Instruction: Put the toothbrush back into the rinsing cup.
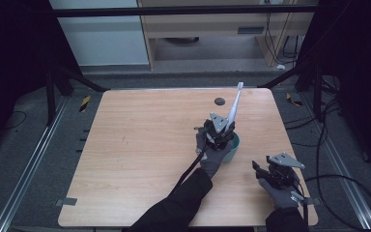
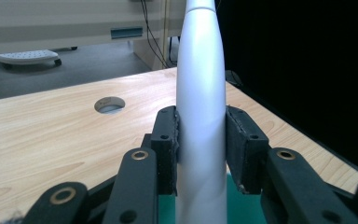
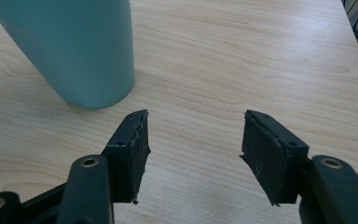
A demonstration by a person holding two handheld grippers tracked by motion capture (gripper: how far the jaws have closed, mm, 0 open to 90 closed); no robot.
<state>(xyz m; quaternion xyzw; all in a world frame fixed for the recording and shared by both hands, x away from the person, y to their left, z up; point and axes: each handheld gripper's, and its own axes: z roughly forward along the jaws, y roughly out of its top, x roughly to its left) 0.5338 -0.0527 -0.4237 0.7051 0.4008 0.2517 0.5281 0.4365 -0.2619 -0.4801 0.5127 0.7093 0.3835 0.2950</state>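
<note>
A white electric toothbrush (image 1: 234, 106) stands tilted with its lower end in a teal cup (image 1: 234, 146) on the right half of the wooden table (image 1: 140, 145). My left gripper (image 1: 221, 133) is shut on the white toothbrush handle (image 2: 201, 116), directly over the teal cup (image 2: 235, 205). My right gripper (image 1: 263, 169) hovers open near the table's front right, nothing between its jaws. In the right gripper view, the teal cup (image 3: 74, 46) stands upright just ahead and left of the open right gripper (image 3: 193, 144).
A round dark grommet hole (image 1: 219, 101) (image 2: 109, 104) sits near the table's far edge. The table's right edge (image 1: 294, 159) is close to my right gripper. Cables lie on the floor at right (image 1: 348, 183). A wooden cabinet (image 1: 212, 24) stands beyond the table.
</note>
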